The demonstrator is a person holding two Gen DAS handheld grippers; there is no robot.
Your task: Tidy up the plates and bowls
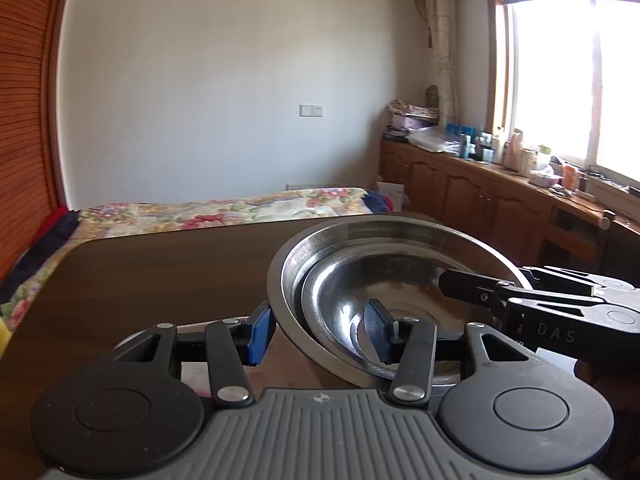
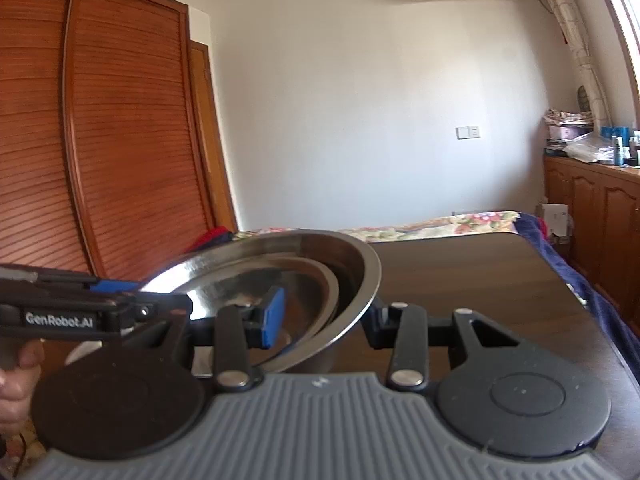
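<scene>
Because the nested steel bowls [image 1: 384, 280] are thin, rigid and polished, they look light yet slippery, so the rolled rim [image 2: 370, 276] is the sensible place to take hold, one pad inside and one outside. They sit tilted above the near part of the dark wooden tabletop [image 1: 160, 276], apparently raised off it. The left gripper [image 1: 320, 332] straddles the near rim with its blue pads [image 1: 260, 334] spread and not visibly pressing, while the right gripper [image 2: 324, 320] brackets the opposite rim; whether it pinches cannot be told.
</scene>
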